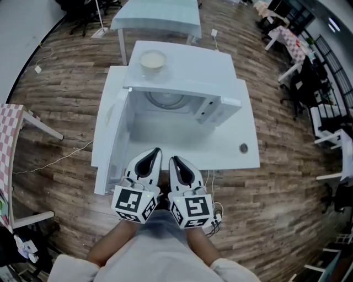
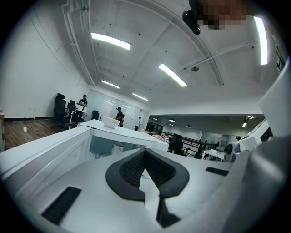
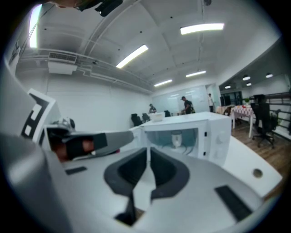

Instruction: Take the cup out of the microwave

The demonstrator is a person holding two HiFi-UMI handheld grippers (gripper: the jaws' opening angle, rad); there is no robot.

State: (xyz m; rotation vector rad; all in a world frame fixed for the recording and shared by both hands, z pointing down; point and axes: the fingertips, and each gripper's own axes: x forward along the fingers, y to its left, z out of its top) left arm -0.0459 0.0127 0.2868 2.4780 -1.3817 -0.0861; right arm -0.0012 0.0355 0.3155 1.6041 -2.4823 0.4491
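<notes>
The white microwave [image 1: 182, 88] stands on a white table [image 1: 242, 126] with its door [image 1: 113, 137] swung open to the left. A white cup [image 3: 177, 139] stands upright inside the cavity, and the left gripper view shows the cup [image 2: 118, 146] too. The head view shows only the turntable [image 1: 165, 100], not the cup. My left gripper [image 1: 156, 151] and right gripper [image 1: 174, 160] sit side by side at the table's near edge, in front of the opening and well short of it. Both are shut with nothing between their jaws.
A cream bowl [image 1: 153, 59] rests on top of the microwave. A round cable hole [image 1: 243, 147] sits at the table's right. A second pale table [image 1: 157, 16] stands behind; chairs and desks line the right side. People stand far off in the room.
</notes>
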